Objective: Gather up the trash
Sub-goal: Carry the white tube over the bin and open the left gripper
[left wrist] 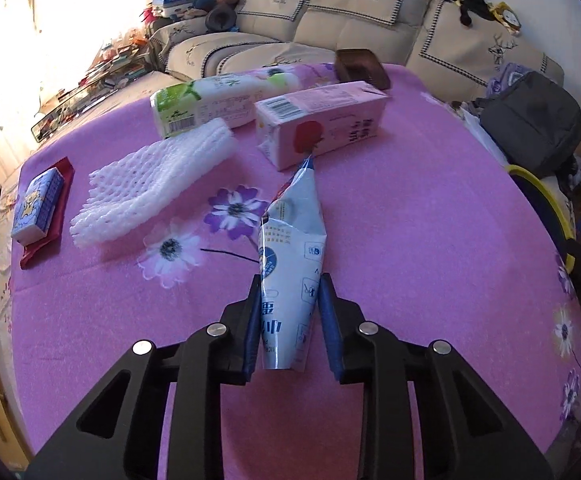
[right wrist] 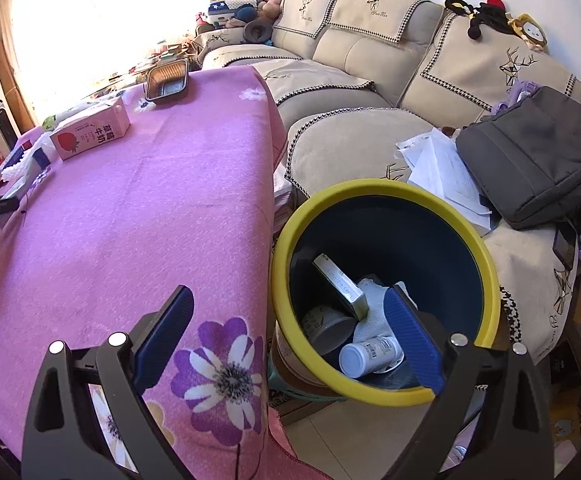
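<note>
While the pink floral worktop (left wrist: 410, 200) is carrying cartons and foam netting, the yellow-rimmed bin (right wrist: 286, 248) is standing beside it, holding discarded items. Left claw (left wrist: 290, 320) is clenching a crumpled blue-and-white wrapper (left wrist: 290, 248), its twisted far tip touching the pink carton (left wrist: 322, 120). Right claw (right wrist: 290, 332) is hanging spread wide, grasping nothing.

We count two cartons (left wrist: 322, 120) on the counter (left wrist: 410, 220), one foam net (left wrist: 150, 184), one pouch (left wrist: 290, 248), one tissue pack (left wrist: 36, 208), one tray (right wrist: 166, 80), and one bin (right wrist: 370, 196).
</note>
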### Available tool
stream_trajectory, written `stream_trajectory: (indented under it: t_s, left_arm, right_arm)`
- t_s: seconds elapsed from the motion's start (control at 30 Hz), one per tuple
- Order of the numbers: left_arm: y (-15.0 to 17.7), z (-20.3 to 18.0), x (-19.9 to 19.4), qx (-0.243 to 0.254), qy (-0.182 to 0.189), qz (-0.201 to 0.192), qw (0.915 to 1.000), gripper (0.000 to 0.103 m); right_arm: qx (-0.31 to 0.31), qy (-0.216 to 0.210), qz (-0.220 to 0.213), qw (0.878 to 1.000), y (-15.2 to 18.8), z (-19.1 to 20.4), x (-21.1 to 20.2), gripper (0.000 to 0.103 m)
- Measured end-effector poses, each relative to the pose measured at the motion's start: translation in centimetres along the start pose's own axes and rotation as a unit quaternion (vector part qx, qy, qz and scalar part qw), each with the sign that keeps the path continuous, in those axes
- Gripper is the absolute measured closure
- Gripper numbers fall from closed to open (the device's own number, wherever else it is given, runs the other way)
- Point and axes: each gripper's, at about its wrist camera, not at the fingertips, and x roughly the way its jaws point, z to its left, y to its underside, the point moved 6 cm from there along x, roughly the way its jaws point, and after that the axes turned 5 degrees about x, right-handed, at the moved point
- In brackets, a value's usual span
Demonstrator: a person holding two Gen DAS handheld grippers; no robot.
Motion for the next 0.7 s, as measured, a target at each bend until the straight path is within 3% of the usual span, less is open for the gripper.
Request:
stream_trajectory:
  t_s: [0.2, 0.37, 0.57, 0.7]
  left_arm:
    - [-0.6, -9.2, -3.6, 0.08, 0.066, -0.02, 0.9944, 0.075]
    - [-2.8, -18.4, -4.4, 0.146, 0.136, -0.031, 0.9794, 0.075]
    - [-6.0, -28.5, -1.4, 0.202, 0.189, -0.008, 0.9611, 0.075]
    - [-7.8, -33.6, 2.2, 0.221, 0.198, 0.017, 0.9549, 0.075]
  right_arm:
    - [0.029, 0.017, -0.016, 0.999, 0.8, -2.6, -1.6, 0.012]
    - [0.065, 0.044, -0.035, 0.996, 1.7, -6.2, -3.8, 0.012]
    - [0.096, 0.071, -0.05, 0.992, 3.1, -10.3, -6.1, 0.011]
    - [0.113, 0.08, -0.052, 0.989, 4.1, -12.4, -7.1, 0.011]
